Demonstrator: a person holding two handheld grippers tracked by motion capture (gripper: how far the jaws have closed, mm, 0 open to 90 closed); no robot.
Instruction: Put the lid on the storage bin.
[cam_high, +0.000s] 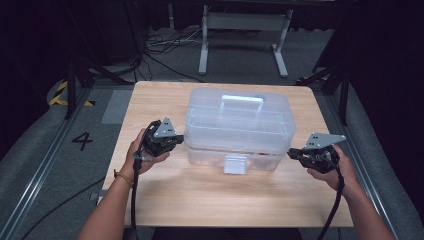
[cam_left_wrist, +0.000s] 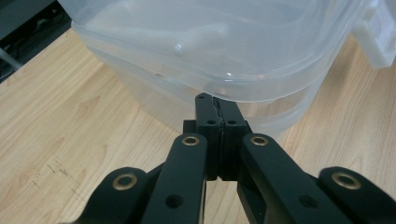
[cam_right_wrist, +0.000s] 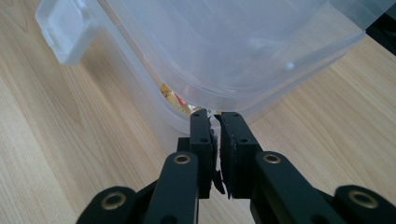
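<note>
Both hands flank the clear plastic storage box, one gripper at each short end. Box long axis runs left-right across the wooden table, so the two tools face each other along that axis with the box between them.

Left gripper: jaws pressed together, nothing clamped between them. In the left gripper view the closed tip sits right at the overhanging lid rim, just under the lip at the box's left end. Touching or a hair short, cannot tell.

Right gripper: jaws all but together, a thin slit between the pads, nothing in it. In the right gripper view the tip points at the seam under the lid edge at the right end, where yellowish contents show through the wall.

Both are about equally near, the left perhaps tighter in.

Front latch hangs at the middle of the near long side, between the hands, neither tool on it. White carry handle lies flat on top, farther back.

Judgement: the next move turns on the lid lip lying just above each closed tip, so an upward pry or lift from both ends fits. Uneven lift would tilt the box along its long axis.
</note>
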